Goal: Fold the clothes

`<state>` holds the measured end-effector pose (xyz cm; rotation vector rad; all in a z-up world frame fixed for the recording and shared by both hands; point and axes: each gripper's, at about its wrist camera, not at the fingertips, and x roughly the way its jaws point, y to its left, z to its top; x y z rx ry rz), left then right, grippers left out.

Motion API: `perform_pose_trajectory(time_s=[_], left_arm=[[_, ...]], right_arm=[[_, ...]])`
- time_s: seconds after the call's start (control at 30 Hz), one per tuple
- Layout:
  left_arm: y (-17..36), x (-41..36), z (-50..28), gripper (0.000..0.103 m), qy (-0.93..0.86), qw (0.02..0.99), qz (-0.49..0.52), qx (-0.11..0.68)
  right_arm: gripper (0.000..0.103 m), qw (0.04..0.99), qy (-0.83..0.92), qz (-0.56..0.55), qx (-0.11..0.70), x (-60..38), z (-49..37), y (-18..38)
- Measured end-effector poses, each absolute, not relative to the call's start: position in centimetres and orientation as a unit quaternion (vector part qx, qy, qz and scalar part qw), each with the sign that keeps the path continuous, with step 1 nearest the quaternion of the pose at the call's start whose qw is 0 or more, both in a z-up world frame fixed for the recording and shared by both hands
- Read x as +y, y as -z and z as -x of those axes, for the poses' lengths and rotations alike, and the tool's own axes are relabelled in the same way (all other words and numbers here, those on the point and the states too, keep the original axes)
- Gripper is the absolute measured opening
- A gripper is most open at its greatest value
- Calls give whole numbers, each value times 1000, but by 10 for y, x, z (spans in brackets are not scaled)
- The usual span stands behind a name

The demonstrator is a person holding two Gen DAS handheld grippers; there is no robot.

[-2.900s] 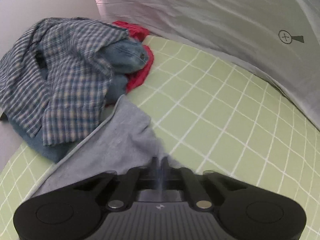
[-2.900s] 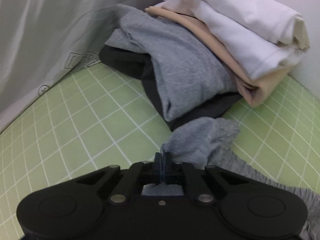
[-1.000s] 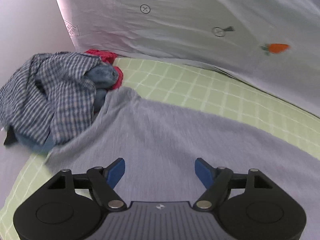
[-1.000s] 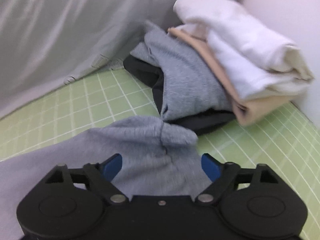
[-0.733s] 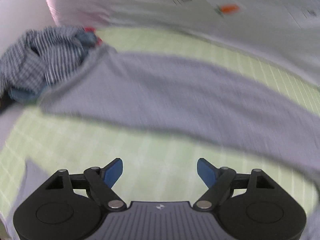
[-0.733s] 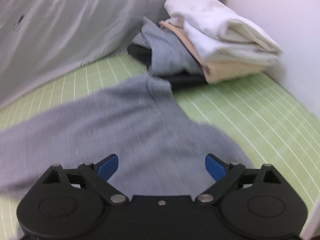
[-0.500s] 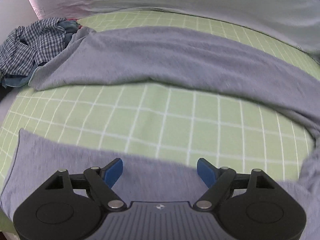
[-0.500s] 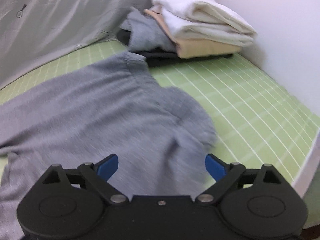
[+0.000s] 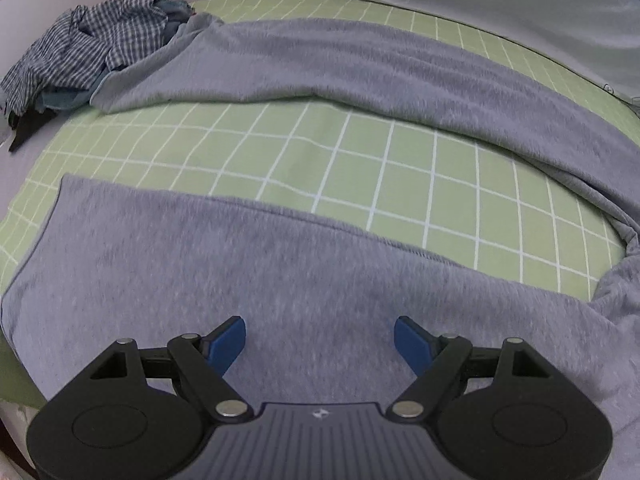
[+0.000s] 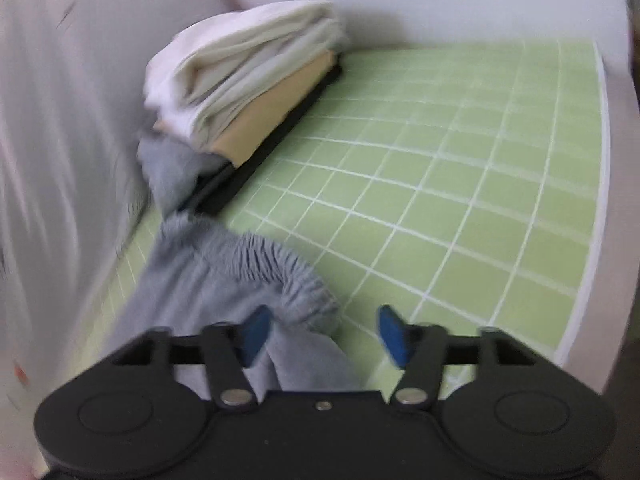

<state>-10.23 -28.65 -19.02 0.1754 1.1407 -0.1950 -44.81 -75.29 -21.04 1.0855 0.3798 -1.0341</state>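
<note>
Grey trousers [image 9: 304, 272] lie spread across my green checked sheet [image 9: 360, 168], legs apart. My left gripper [image 9: 320, 340] hangs released above one leg; my right gripper [image 10: 320, 332] gapes over what looks, through blur, like the gathered waistband [image 10: 272, 264].

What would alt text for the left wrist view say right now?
Grey trousers lie spread in a V on a green checked sheet, both legs flat with sheet showing between them. The left hand-held gripper is open above the near leg, holding nothing. A crumpled checked shirt tops a clothes heap at far left.
</note>
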Motion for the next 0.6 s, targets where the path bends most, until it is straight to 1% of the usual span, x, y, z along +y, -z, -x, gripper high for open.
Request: perform_pose_trajectory(time_s=[0.07,0.2,0.23,0.27,0.3,0.33,0.37,0.5,0.6], left_arm=[[192,-289,105,82,90,832,-80,542],[195,-292,107,82,82,831,-75,545],[195,-292,107,82,80,831,-74,545],[195,-293,108,82,77,832,-72,545],[196,-293,108,83,75,832,-71,545],[196,-293,109,83,73,832,-70,545],[196,-294,109,84,70,833,-68,545],[196,-294,110,85,62,834,-64,544],[196,-296,111,86,56,836,-65,542]], right_arm=[[51,695,460,-529,159,-762,447,217],[50,669,460,-559,169,-774,437,228],[46,665,455,-567,168,-776,436,230],[34,662,451,-575,167,-778,435,232],[25,661,449,-578,165,-780,435,233],[14,661,446,-580,164,-782,435,234],[11,661,443,-582,163,-784,435,235],[8,698,474,-510,167,-792,445,213],[8,714,504,-447,188,-804,456,200]])
